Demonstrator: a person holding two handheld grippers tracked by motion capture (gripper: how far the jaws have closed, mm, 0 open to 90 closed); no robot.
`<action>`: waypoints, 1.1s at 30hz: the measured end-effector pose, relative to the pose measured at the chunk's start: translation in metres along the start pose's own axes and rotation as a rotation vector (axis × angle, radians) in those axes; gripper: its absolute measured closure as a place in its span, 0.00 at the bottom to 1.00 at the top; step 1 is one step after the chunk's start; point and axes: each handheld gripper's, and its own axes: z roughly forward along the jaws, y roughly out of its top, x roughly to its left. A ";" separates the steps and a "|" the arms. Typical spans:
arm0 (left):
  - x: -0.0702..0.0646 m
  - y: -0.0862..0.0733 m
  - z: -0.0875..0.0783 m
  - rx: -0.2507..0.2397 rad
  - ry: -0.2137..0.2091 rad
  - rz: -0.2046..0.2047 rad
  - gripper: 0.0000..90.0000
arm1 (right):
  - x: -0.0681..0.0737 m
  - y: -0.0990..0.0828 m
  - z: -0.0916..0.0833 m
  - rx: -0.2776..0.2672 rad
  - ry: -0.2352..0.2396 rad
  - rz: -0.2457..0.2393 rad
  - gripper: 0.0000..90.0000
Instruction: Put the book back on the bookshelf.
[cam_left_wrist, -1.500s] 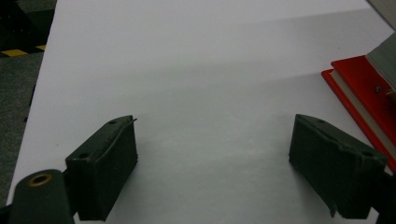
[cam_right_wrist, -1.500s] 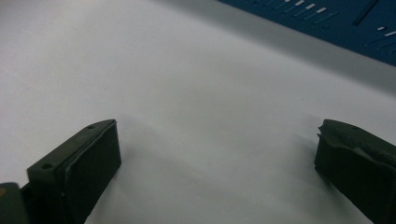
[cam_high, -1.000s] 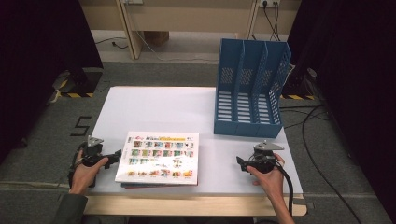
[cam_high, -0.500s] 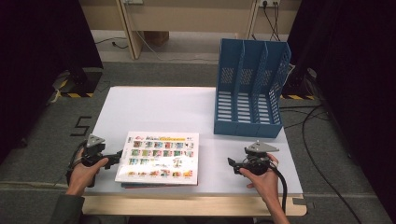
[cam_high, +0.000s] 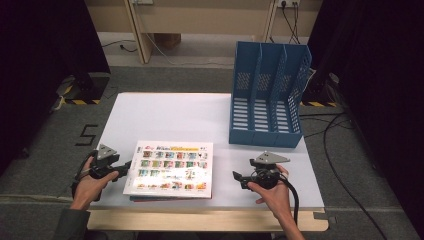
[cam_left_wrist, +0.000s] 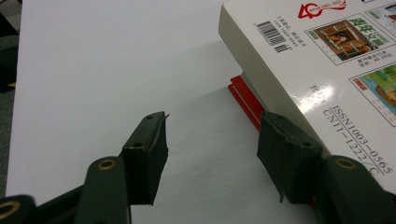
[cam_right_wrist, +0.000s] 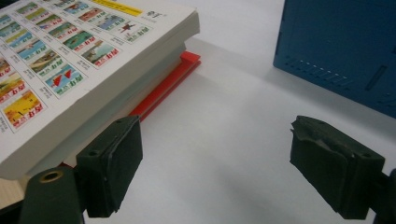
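A "5" (cam_high: 86, 135) is taped on the grey floor at the left of the high view, beside the white table (cam_high: 170, 112). At the lower left, a hand holds the left gripper (cam_high: 127, 165) level with its tips just beside the left edge of the book (cam_high: 170, 167).

In the left gripper view the left gripper (cam_left_wrist: 212, 140) has its jaws a narrow gap apart. They have just been closing, and only bare table lies between them. The book (cam_left_wrist: 327, 56) fills the upper right, its edge right behind the right-hand jaw. Its cover shows a barcode, a red "40" logo, "ISSN1003-0565" and "CN11-1222/C", plus rows of small colour pictures with captions too small to read. A red book (cam_left_wrist: 245, 100) lies under it.

In the high view the book sits at the lower middle of the table, near the front edge. The right gripper (cam_high: 236, 177) lies to its right, clearly apart and pointing at it. In the right gripper view the right gripper (cam_right_wrist: 215, 154) has its jaws wide, with bare table between them. The book (cam_right_wrist: 70, 51) and red book (cam_right_wrist: 173, 77) are at the upper left and the blue rack (cam_right_wrist: 341, 42) at the upper right.

The rack (cam_high: 267, 100) stands at the table's upper right, with dark curtains at both sides of the room.
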 end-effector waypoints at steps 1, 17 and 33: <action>-0.001 0.000 0.000 -0.003 -0.006 0.003 0.50 | 0.003 0.002 0.002 0.002 0.016 0.002 0.20; -0.023 0.009 -0.006 0.027 0.008 0.095 0.57 | 0.021 0.011 0.024 0.007 0.169 0.051 0.20; -0.036 0.016 -0.006 0.021 -0.073 0.108 0.50 | 0.030 0.017 0.043 0.044 0.229 0.070 0.18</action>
